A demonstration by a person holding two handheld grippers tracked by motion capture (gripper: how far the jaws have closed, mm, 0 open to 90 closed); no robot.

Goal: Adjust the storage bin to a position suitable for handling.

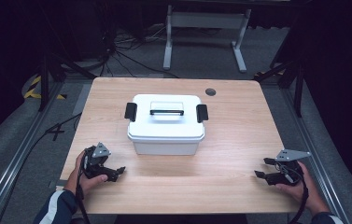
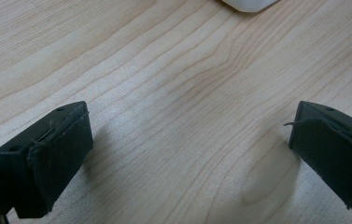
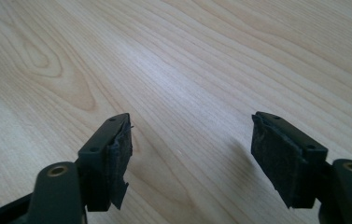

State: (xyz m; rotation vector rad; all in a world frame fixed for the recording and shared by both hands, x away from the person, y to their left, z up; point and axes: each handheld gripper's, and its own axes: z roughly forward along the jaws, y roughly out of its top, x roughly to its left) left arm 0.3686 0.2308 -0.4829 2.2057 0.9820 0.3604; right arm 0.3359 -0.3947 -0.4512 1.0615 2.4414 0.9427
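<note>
Both of my tools are resting spread wide and empty near the desk's (image 1: 239, 186) front edge, left tool (image 1: 117, 171) and right tool (image 1: 261, 167). Between them, farther back, the white lidded box (image 1: 166, 123) is sitting latched and untouched; everything is remaining undone, I judge.

text: none legible | labels: none — brands, numbers, signs: none

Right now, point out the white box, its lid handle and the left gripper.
white box (image 1: 166, 135), high view, front edge of its lid.
lid handle (image 1: 166, 112), high view, middle of the black bar.
left gripper (image 1: 117, 172), high view, between its open jaw tips.
</note>
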